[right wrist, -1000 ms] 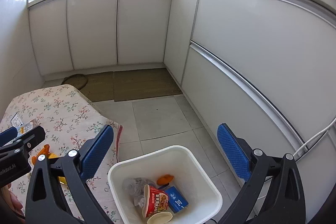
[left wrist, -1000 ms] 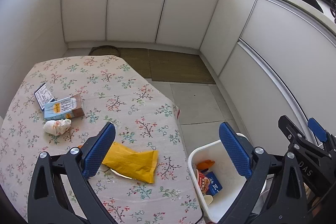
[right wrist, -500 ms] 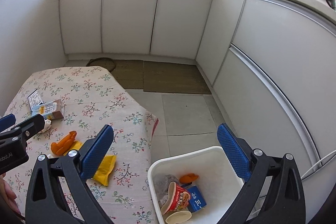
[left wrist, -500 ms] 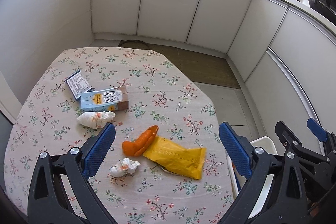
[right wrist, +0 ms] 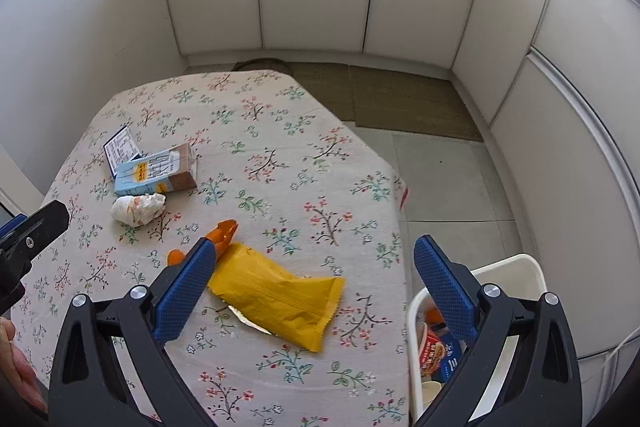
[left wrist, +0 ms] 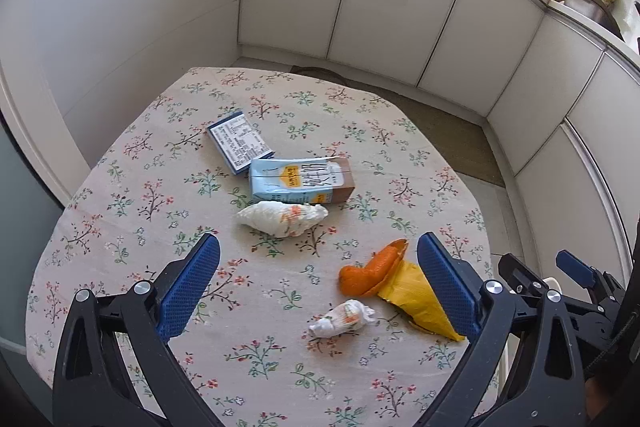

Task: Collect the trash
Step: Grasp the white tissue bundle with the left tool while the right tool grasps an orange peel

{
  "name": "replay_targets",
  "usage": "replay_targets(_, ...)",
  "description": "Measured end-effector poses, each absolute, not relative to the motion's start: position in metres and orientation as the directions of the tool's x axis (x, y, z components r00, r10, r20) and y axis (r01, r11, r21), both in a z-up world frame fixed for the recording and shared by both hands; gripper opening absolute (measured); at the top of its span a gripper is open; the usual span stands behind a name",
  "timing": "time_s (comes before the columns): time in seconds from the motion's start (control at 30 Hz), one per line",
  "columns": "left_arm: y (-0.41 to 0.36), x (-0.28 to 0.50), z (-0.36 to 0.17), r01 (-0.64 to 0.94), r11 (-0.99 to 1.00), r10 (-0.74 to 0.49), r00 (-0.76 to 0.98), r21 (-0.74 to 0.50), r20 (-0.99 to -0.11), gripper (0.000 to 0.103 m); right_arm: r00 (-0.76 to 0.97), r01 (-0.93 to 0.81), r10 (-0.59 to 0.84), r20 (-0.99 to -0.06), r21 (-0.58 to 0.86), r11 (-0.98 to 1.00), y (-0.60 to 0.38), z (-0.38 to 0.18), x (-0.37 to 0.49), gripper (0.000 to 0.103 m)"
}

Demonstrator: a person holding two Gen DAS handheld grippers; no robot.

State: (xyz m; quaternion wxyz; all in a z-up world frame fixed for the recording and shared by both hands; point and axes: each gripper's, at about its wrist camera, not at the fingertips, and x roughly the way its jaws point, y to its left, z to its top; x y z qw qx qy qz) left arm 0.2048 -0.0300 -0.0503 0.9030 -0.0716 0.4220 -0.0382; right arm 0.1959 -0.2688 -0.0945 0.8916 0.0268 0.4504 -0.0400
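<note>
left gripper (left wrist: 318, 285): jaws spread wide, holding nothing, hanging over the floral tablecloth (left wrist: 132, 211)

right gripper (right wrist: 316, 285): also wide open and empty, over the table edge beside the bin

yellow snack bag (right wrist: 276, 297): flat on the cloth, right between the right gripper's blue pads

orange peel (left wrist: 370, 273): touching the bag's far end, looks like peel but kinda hard to say

tissue wads: big one (left wrist: 282, 217) just beside the milk carton (left wrist: 298, 181), small one (left wrist: 344, 319) near the bag

blue card pack (left wrist: 240, 141): touching the carton's far corner

white trash bin (right wrist: 516, 265): on the floor by the table, noodle cup (right wrist: 434, 351) and other packaging inside
</note>
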Motion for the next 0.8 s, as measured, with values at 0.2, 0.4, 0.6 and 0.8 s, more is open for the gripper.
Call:
replay_targets(0.2,-0.012,0.208,-0.084,0.013,0.989,-0.131,0.546,-0.148,-0.827,0.095,0.546,0.071,-0.047,-0.837,-0.010,0.997,-0.248,-0.113,0.210,0.096)
replay_targets(0.4,-0.021,0.206,-0.129,0.127,0.984,-0.169,0.431,-0.125,-0.886,0.093,0.517,0.092,-0.012,-0.856,0.041,0.995,-0.253,-0.118,0.219,0.096)
replay_targets(0.6,-0.054,0.202,-0.158,0.343,0.936,-0.209,0.375,-0.074,-0.903,0.081,0.479,0.088,0.053,-0.876,0.108,0.990,-0.253,-0.126,0.229,0.096)
replay_targets(0.8,-0.067,0.205,-0.170,0.433,0.897,-0.267,0.371,-0.088,-0.889,0.053,0.410,0.094,0.158,-0.898,0.214,0.972,-0.250,-0.146,0.242,0.096)
